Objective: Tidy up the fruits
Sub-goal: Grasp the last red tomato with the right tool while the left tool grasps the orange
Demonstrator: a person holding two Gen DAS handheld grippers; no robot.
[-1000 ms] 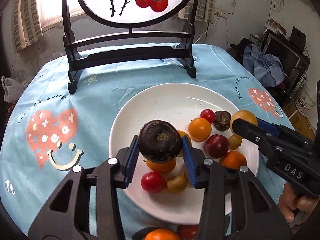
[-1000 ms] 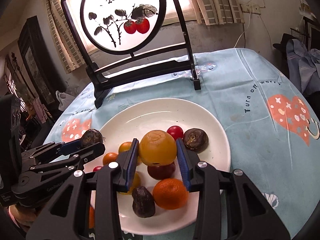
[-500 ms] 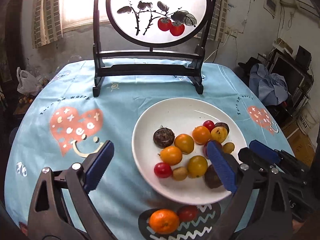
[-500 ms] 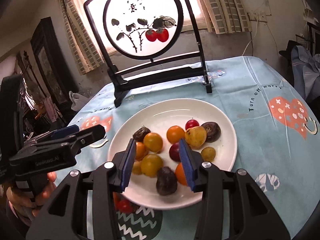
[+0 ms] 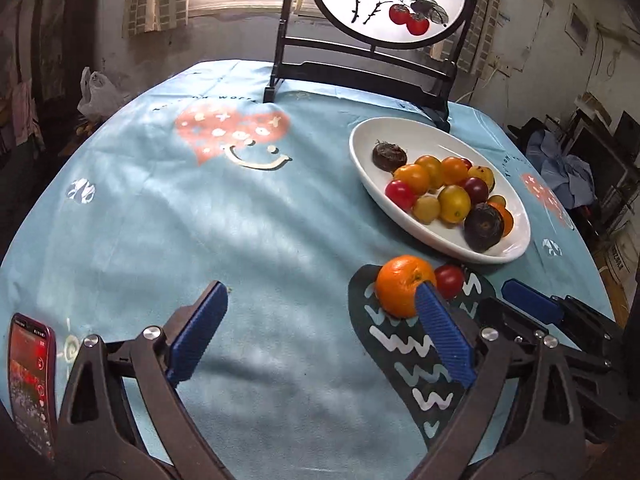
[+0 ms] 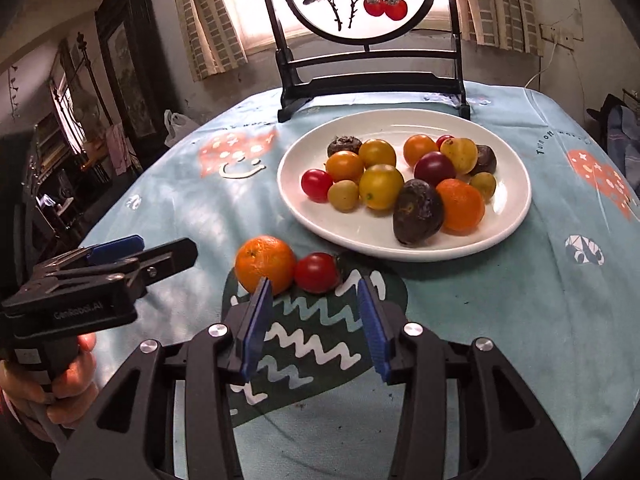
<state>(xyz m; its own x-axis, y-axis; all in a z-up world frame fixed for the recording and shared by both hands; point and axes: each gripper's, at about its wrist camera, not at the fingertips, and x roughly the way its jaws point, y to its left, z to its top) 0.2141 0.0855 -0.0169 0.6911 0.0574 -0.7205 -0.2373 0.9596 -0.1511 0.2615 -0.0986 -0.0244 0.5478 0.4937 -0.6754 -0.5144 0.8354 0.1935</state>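
**Tongs empty, two fruits off the plate**

Your left tongs [image 5: 320,334] gape wide, holding nothing; your right tongs [image 6: 316,318] stand narrower, empty, lined up on the tomato [image 6: 317,272] touching the orange [image 6: 265,264], just short of the plate [image 6: 508,224], likely next.

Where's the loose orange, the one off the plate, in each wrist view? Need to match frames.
Left wrist: the orange sits lower right of centre, on the tablecloth, partly behind the left gripper's right blue pad.
Right wrist: the orange sits left of centre, just beyond the right gripper's left pad.
Shared landmark: the red tomato touching its right side, with the white plate beyond.
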